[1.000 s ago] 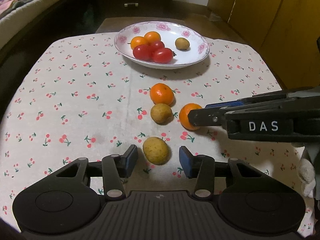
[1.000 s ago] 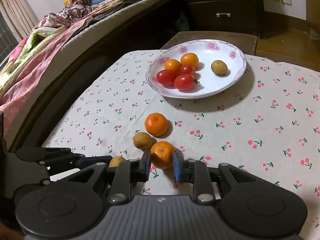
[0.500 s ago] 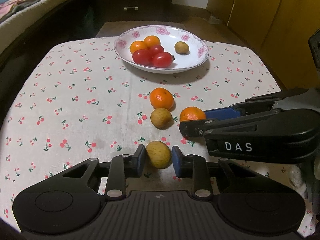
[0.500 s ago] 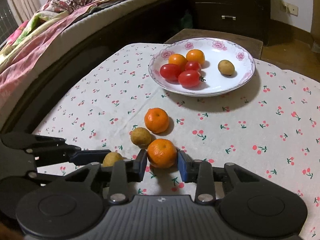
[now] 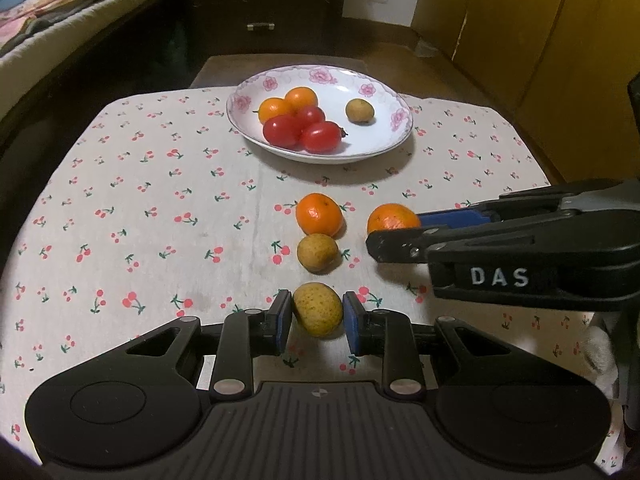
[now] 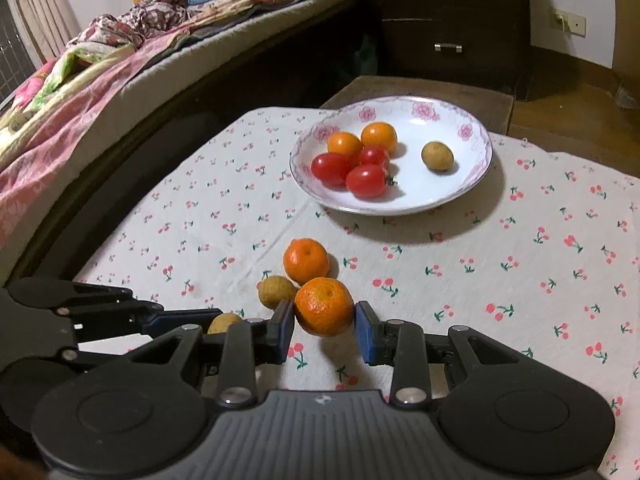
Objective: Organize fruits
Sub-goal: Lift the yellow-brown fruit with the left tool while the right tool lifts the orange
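My left gripper (image 5: 316,316) is shut on a yellow-brown fruit (image 5: 318,309) low over the cherry-print cloth. My right gripper (image 6: 325,320) is shut on an orange (image 6: 325,306), whose shadow falls on the cloth beneath it. In the left wrist view the right gripper (image 5: 394,236) comes in from the right with that orange (image 5: 392,218). Another orange (image 5: 319,215) and a second yellow-brown fruit (image 5: 318,253) lie loose between us. Farther back, a white flowered plate (image 5: 372,140) holds two small oranges, three red tomatoes and one yellow-brown fruit.
A bed with crumpled bedding (image 6: 100,64) runs along the left of the table. A dark chest of drawers (image 6: 448,20) stands behind it, and yellow wooden cabinet doors (image 5: 540,40) rise to the right. The cloth's edges drop off close on all sides.
My left jaws have closed in from either side onto the yellow-brown fruit. The orange in my right gripper sits a little higher between its pads than before.
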The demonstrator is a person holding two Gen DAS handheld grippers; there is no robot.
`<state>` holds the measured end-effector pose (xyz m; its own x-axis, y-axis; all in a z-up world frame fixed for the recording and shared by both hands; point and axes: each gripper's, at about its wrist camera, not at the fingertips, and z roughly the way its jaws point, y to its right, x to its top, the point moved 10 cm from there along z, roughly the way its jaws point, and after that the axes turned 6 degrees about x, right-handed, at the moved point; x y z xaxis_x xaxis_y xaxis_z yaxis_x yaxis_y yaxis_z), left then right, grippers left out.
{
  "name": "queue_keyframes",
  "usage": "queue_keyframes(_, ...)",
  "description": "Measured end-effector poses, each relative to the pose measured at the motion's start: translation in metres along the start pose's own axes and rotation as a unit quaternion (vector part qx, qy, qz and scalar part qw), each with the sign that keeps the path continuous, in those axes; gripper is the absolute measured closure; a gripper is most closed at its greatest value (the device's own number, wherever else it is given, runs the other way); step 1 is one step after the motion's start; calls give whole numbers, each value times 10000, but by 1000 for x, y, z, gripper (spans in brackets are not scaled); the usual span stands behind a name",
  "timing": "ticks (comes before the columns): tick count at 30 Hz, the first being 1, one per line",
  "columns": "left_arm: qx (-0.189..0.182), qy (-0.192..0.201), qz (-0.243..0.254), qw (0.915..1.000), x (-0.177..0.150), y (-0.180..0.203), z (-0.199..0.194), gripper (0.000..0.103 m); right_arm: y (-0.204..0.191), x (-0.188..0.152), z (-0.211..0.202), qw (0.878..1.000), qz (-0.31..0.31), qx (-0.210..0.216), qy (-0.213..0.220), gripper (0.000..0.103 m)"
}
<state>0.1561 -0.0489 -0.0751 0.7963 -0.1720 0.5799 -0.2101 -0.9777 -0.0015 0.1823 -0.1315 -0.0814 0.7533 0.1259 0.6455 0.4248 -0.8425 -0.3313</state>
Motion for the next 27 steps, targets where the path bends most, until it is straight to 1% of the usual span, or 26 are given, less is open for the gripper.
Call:
queue_keyframes(10,33,155,-84,9998,16,-3,-3,68,4,6,-6,9999,63,-33,104,51)
queue_keyframes(27,96,90,-89,9999,19,-5,4,68,8,9,-8,9998,74,-121,148,51)
